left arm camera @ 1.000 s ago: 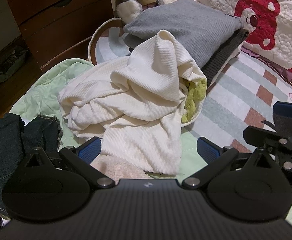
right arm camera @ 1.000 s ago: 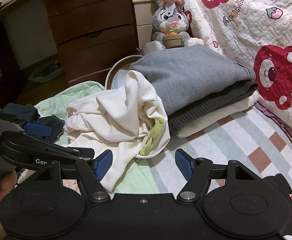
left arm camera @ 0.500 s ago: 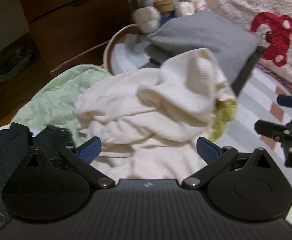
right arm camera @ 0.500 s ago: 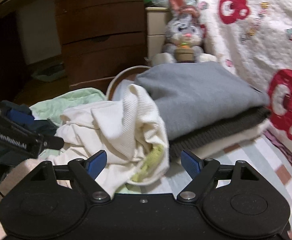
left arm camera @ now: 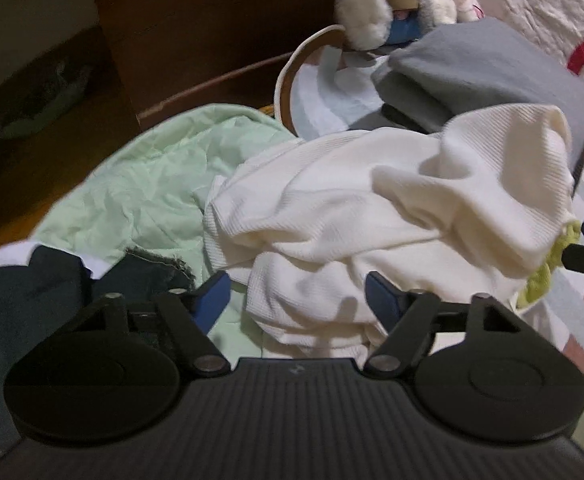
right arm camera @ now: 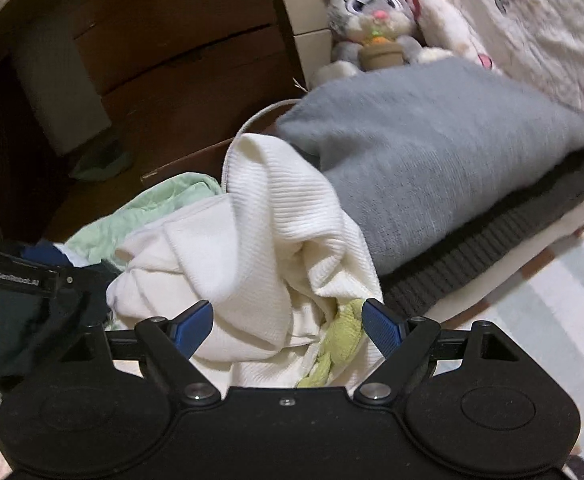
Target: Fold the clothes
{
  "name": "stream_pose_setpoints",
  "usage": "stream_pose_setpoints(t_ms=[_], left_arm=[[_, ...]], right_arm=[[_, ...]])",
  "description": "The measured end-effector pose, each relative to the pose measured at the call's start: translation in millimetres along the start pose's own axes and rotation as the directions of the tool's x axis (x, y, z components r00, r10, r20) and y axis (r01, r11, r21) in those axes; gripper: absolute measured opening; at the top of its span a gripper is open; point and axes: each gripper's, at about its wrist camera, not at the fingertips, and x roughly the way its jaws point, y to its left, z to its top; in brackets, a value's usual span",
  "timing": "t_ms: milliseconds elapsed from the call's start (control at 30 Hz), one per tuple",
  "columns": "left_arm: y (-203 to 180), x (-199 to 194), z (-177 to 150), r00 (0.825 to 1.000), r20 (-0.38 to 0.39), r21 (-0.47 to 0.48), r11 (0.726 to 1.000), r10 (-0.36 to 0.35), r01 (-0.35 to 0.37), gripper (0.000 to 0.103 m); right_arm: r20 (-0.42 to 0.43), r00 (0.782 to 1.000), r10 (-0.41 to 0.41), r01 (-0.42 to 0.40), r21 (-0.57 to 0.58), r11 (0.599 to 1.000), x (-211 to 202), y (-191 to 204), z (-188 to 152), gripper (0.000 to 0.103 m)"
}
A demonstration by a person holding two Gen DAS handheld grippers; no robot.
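Filling the upper right of the right wrist view, we see a folded stack (right arm camera: 444,168), grey knit on top. Leaning against it, at centre frame, lies the crumpled cream ribbed garment (right arm camera: 251,240), which we judge soft, light and limp, likely to sag and drag the yellow-green cloth (right arm camera: 342,340) tucked beneath it. We would take it by a hem or shoulder edge, not the bunched middle. Our left gripper (left arm camera: 296,302) and right gripper (right arm camera: 287,322) both hover at its lower folds, jaws spread wide, holding nothing.
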Motion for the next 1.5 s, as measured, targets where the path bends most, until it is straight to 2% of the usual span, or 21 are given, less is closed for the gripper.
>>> stream_pose_setpoints(t_ms=[133, 233, 300, 367, 533, 600, 633, 667, 733, 833, 933, 1033, 1100, 1200, 1300, 1433, 1467, 1500], left_arm=[[17.4, 16.2, 1.4, 0.999, -0.012, -0.056, 0.997, -0.047, 0.046, 0.070], [30.8, 28.8, 2.5, 0.996, -0.023, -0.109, 0.990, -0.091, 0.088, 0.072], [41.1, 40.6, 3.5, 0.986, -0.048, -0.203, 0.968, -0.159, 0.146, 0.074], [49.7, 53.0, 3.6, 0.980, -0.061, -0.283, 0.945, -0.188, 0.163, 0.074], [52.0, 76.9, 0.1, 0.972, -0.062, -0.357, 0.914, -0.228, 0.192, 0.075], [52.9, 85.0, -3.8, 0.956, -0.054, -0.397, 0.885, -0.288, 0.244, 0.068], [53.4, 87.8, -5.4, 0.945, -0.054, -0.416, 0.868, -0.323, 0.273, 0.062], [53.6, 89.8, -6.5, 0.934, -0.054, -0.431, 0.852, -0.354, 0.298, 0.050], [52.9, 90.2, -7.0, 0.916, -0.057, -0.446, 0.831, -0.398, 0.333, 0.043], [51.8, 87.2, -7.2, 0.888, -0.043, -0.450, 0.803, -0.458, 0.392, 0.037], [47.1, 79.4, -9.1, 0.851, -0.023, -0.442, 0.769, -0.525, 0.463, 0.034], [32.1, 66.5, -10.3, 0.821, -0.002, -0.395, 0.755, -0.571, 0.524, 0.031], [18.2, 56.5, -9.8, 0.803, 0.007, -0.351, 0.750, -0.596, 0.560, 0.024], [-5.4, 38.6, -3.9, 0.752, 0.024, -0.304, 0.711, -0.659, 0.633, 0.023], [-30.6, 18.9, 4.1, 0.711, 0.040, -0.243, 0.684, -0.702, 0.688, 0.017], [-68.8, -8.8, 11.0, 0.696, 0.034, -0.135, 0.687, -0.717, 0.714, 0.017], [-79.2, -16.3, 12.2, 0.696, 0.033, -0.105, 0.690, -0.717, 0.716, 0.017], [-91.3, -25.2, 12.4, 0.703, 0.034, -0.070, 0.700, -0.710, 0.711, 0.017]], right_arm=[[0.002, 1.000, 0.014, -0.014, 0.046, 0.999, 15.8, -12.3, -3.7, 0.085], [-0.016, 0.998, 0.067, -0.065, 0.088, 0.994, 34.6, -16.4, -9.7, 0.089], [-0.038, 0.993, 0.115, -0.109, 0.135, 0.985, 51.0, -17.6, -13.9, 0.090], [-0.034, 0.991, 0.127, -0.121, 0.155, 0.981, 59.7, -13.5, -17.1, 0.094], [-0.016, 0.990, 0.143, -0.137, 0.192, 0.972, 78.6, -1.2, -24.8, 0.096], [-0.009, 0.989, 0.149, -0.144, 0.206, 0.968, 86.2, 3.7, -27.9, 0.082], [-0.005, 0.988, 0.152, -0.147, 0.214, 0.966, 90.0, 6.1, -29.4, 0.059], [0.005, 0.987, 0.162, -0.159, 0.207, 0.965, 87.8, 10.1, -30.9, 0.043], [0.028, 0.980, 0.195, -0.197, 0.185, 0.963, 78.3, 17.4, -32.5, 0.031], [0.064, 0.960, 0.272, -0.279, 0.170, 0.945, 58.9, 23.6, -31.3, 0.026], [0.120, 0.931, 0.345, -0.362, 0.178, 0.915, 32.3, 26.5, -28.1, 0.025], [0.168, 0.921, 0.353, -0.378, 0.162, 0.911, 3.1, 28.7, -24.0, 0.024], [0.195, 0.919, 0.342, -0.373, 0.150, 0.916, -15.5, 28.6, -22.5, 0.024], [0.235, 0.912, 0.335, -0.372, 0.136, 0.918, -44.4, 27.9, -18.5, 0.023], [0.269, 0.910, 0.317, -0.358, 0.123, 0.925, -76.3, 23.8, -15.1, 0.023], [0.324, 0.913, 0.250, -0.304, 0.130, 0.944, -118.9, 7.3, -9.6, 0.022], [0.340, 0.914, 0.220, -0.279, 0.134, 0.951, -131.1, 2.8, -11.6, 0.022], [0.356, 0.914, 0.193, -0.258, 0.143, 0.955, -143.1, -1.0, -13.2, 0.021]])
